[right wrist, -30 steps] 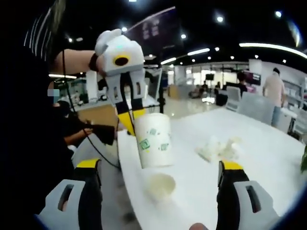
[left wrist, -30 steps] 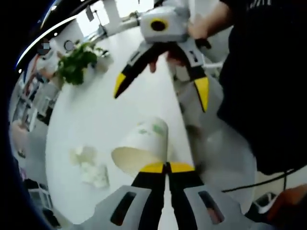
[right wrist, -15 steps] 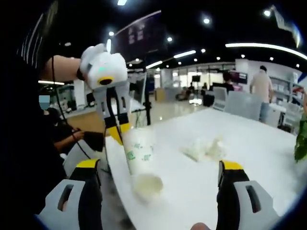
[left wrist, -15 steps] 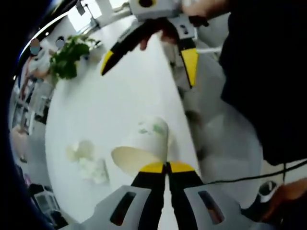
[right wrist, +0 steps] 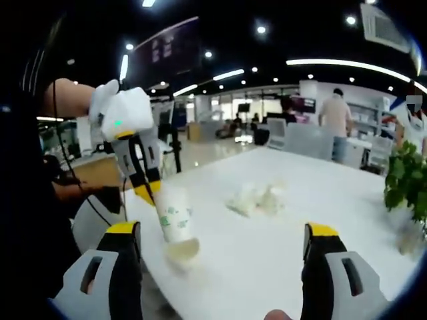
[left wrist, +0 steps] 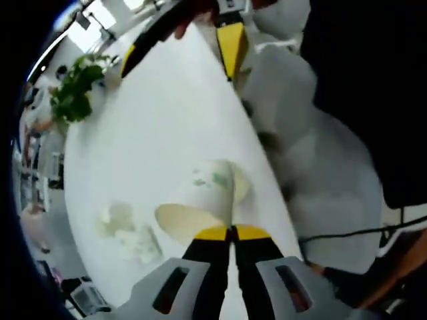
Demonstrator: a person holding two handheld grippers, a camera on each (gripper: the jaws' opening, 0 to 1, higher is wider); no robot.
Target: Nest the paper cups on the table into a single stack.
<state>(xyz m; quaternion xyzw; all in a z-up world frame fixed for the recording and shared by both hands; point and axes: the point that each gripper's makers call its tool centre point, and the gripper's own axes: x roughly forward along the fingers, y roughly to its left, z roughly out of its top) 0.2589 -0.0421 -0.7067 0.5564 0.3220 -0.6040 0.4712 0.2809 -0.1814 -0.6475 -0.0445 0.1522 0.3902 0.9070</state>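
Note:
My left gripper is shut on the rim of a white paper cup with green marks, which is tilted with its mouth toward the camera. In the right gripper view that cup hangs slanted from the left gripper, its base just over or in a second cup on the white table near the edge. A sliver of that lower cup shows behind the held one. My right gripper is open, apart from both cups; it also appears as the right gripper far up the table.
Crumpled white paper lies mid-table. A green potted plant stands at the far side. The table edge runs beside the cups, with a person's dark clothes beyond. People stand in the background.
The right gripper has drawn back from the left gripper and cups, staying open. The held cup has come down onto the cup on the table.

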